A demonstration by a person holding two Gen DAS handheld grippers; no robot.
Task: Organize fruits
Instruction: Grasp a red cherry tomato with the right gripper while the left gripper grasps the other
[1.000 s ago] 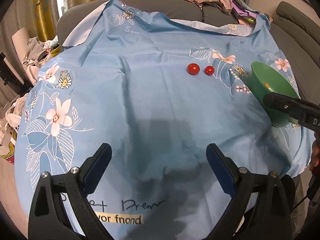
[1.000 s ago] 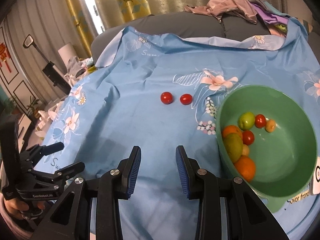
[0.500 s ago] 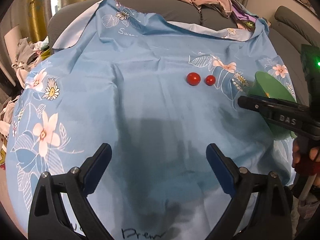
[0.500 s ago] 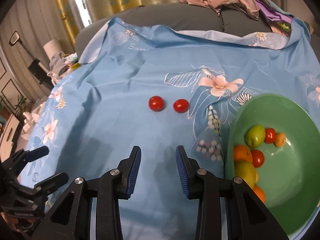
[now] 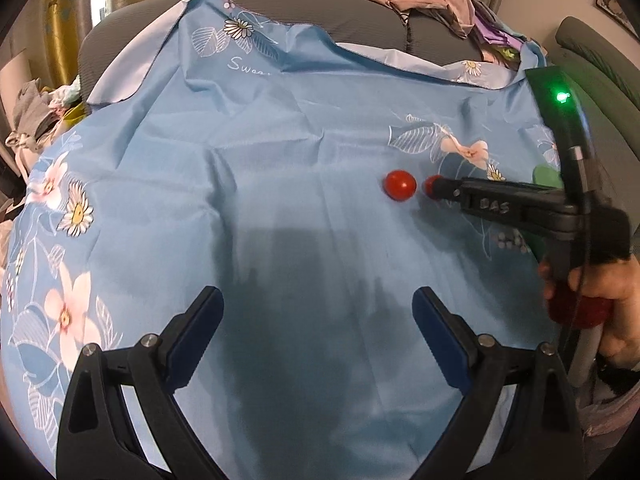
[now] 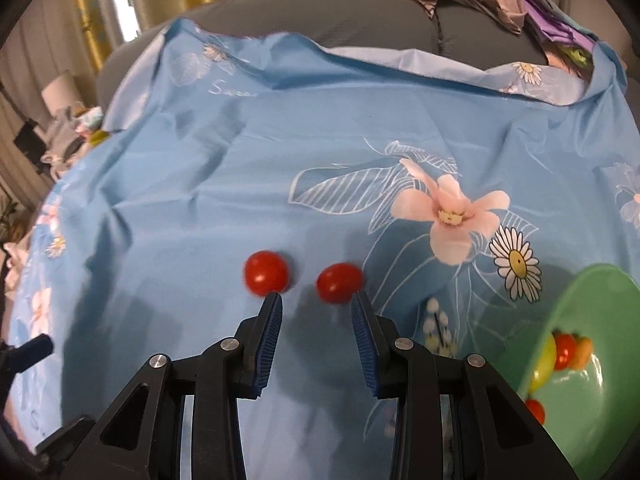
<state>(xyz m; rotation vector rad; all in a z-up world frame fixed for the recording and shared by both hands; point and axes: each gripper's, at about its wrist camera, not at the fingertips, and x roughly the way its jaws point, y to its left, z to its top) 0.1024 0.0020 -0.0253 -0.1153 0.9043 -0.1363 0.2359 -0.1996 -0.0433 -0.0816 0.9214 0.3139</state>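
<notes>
Tomatoes, two red ones (image 5: 400, 185), lie on a blue flowered cloth (image 5: 280, 160) over a grey sofa, well ahead of the left claw (image 5: 318, 322), whose jaws gape empty; the right claw (image 5: 438, 188) reaches in, covering part of one, "DAS" on its arm. From the right wrist, jaws part-open, nothing between; one tomato (image 6: 340, 282) just ahead; green bowl (image 6: 592, 288) right.

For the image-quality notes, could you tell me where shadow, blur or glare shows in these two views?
Left wrist view: sharp, a broad dark shadow on the cloth ahead of the left gripper, a green light glaring. Right wrist view: slightly soft, bowl cut off at the edge.
</notes>
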